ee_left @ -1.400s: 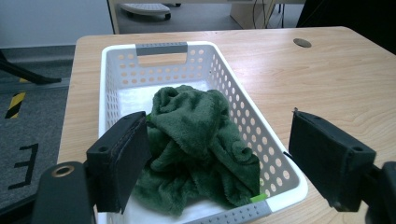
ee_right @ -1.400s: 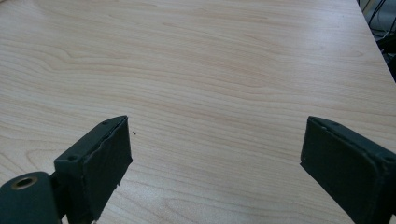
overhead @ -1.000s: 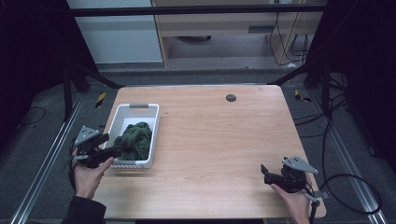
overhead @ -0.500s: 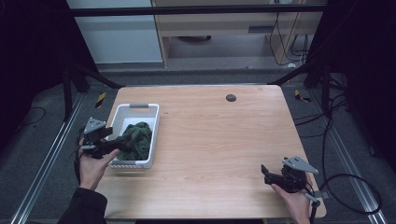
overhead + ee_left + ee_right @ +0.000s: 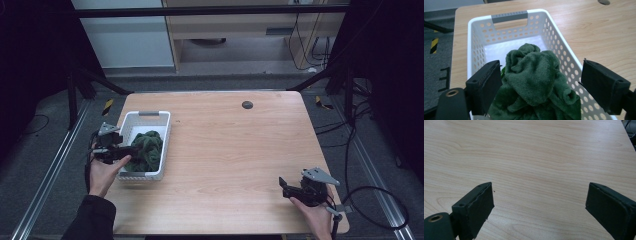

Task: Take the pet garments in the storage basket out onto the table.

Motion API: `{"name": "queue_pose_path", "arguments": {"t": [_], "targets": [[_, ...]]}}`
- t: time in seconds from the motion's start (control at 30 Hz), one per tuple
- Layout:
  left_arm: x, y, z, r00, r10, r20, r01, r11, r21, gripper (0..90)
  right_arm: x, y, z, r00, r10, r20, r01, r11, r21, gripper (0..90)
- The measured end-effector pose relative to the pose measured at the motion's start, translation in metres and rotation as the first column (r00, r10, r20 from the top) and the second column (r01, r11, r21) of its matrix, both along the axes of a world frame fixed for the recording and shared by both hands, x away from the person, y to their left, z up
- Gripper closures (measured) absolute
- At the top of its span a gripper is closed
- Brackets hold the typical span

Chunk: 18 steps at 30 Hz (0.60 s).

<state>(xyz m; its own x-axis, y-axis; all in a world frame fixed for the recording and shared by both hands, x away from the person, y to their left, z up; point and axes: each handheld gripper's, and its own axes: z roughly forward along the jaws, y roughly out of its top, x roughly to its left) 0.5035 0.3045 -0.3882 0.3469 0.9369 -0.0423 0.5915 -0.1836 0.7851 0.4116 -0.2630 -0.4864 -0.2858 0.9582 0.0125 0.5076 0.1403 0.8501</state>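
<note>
A white perforated basket (image 5: 165, 131) with a grey handle stands on the left part of the wooden table (image 5: 240, 145). In it lies a crumpled dark green fleece cloth (image 5: 146, 148). My left gripper (image 5: 133, 149) reaches over the basket's left rim from a hand at the table's left edge. In the left gripper view the cloth (image 5: 534, 77) bulges up between the black jaws of that gripper (image 5: 541, 67); they have just been opening and stand wide, with the right pad clear of the cloth. My right gripper (image 5: 283, 186) rests open near the front right corner, its jaws (image 5: 539, 190) over bare wood.
A small dark round disc (image 5: 247, 105) sits in the tabletop near the far edge. Black frame posts flank the table. Cables (image 5: 370, 200) trail on the floor at the right, and the basket wall (image 5: 564, 47) rises close to the left gripper's right jaw.
My left gripper has moved away from the person and a little right, over the basket and the green cloth. The right gripper has stayed where it was.
</note>
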Motion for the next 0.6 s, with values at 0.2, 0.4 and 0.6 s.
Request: {"name": "queue_pose_path", "arguments": {"t": [0.2, 0.4, 0.6], "targets": [[0.007, -0.002, -0.008, 0.9995, 0.001, -0.030, -0.001, 1.0000, 0.008, 14.9, 0.001, 0.000, -0.002, 0.9999, 0.003, -0.013, -0.003, 1.000, 0.000, 7.7], [0.013, -0.003, -0.011, 0.9989, 0.001, -0.046, 0.000, 0.9999, 0.015, 14.3, 0.002, 0.001, -0.002, 0.9998, 0.008, -0.020, -0.008, 1.000, 0.003, 7.4], [0.021, -0.007, -0.014, 0.9972, -0.001, -0.075, 0.004, 0.9991, 0.042, 12.6, 0.002, 0.001, -0.002, 0.9995, 0.009, -0.032, -0.009, 1.000, 0.005, 7.0]]}}
